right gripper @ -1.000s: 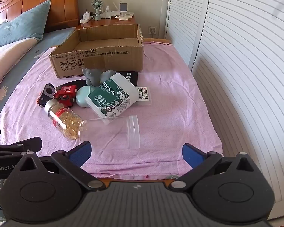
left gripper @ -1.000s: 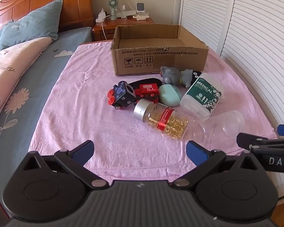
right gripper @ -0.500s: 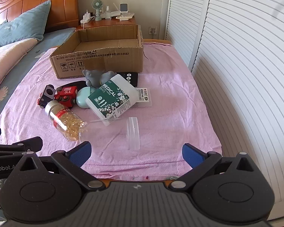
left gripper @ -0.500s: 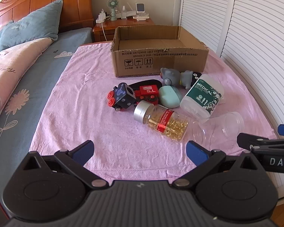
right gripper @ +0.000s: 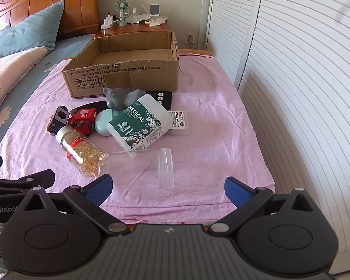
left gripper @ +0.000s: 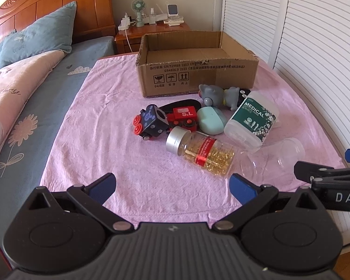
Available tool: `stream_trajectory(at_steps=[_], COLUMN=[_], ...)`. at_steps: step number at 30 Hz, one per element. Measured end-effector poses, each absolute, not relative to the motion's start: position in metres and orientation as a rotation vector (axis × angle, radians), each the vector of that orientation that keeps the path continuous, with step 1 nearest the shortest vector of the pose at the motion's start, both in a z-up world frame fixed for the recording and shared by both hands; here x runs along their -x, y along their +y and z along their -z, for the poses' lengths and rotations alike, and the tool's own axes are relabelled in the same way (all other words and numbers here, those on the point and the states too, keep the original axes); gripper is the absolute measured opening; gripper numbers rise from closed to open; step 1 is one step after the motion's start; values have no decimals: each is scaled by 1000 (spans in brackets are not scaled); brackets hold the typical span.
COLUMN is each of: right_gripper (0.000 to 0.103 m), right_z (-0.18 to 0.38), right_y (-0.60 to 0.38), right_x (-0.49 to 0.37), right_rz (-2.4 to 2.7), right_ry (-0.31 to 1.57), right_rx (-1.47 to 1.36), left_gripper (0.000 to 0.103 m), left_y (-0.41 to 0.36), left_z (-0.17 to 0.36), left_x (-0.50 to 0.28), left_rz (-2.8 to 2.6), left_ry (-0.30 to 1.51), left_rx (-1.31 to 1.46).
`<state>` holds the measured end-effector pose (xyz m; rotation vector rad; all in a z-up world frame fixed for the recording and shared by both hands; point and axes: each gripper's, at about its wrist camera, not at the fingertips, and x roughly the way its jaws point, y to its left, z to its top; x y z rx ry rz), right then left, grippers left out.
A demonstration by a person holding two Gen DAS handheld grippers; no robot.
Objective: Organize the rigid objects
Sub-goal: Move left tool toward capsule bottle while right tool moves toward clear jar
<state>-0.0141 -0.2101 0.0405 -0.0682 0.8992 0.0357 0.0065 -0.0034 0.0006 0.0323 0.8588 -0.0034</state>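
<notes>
I held my left tongs (left gripper: 172, 185) and my right tongs (right gripper: 168, 187) low over the near edge of the wrinkled pink sheet (left gripper: 100, 126), both spread wide and gripping nothing, blue pads showing at the tips. The things to sort lay in a tight heap in the middle of the sheet, just in front of the open cardboard box (left gripper: 196, 70), whose corrugated rim was torn ragged. Nearest me lay a clear pill bottle (left gripper: 203, 152) on its side, round, silver-capped, packed with glossy golden capsules. Beside it lay a see-through plastic cup (right gripper: 165, 168), tipped over. A rounded white tub of swabs (right gripper: 140, 123) with a green label leaned on a smooth mint-green case (left gripper: 211, 120). To the left were a red toy train (left gripper: 183, 116) and a dark blocky wagon (left gripper: 151, 122), and behind them a grey rubbery animal toy (left gripper: 212, 94).
</notes>
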Motion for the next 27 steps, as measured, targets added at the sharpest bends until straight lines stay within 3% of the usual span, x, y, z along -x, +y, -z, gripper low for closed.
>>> stream_trajectory(at_steps=[27], right_gripper=[103], right_z=[-42], right_y=[-211], right_x=[13], right_rz=[-41], right_ry=[886], right_rx=[50], left_gripper=[102], left_y=[-4], left_z=[-5], left_x=[-7], left_rz=[-1], left_ry=[842], left_rx=[-40])
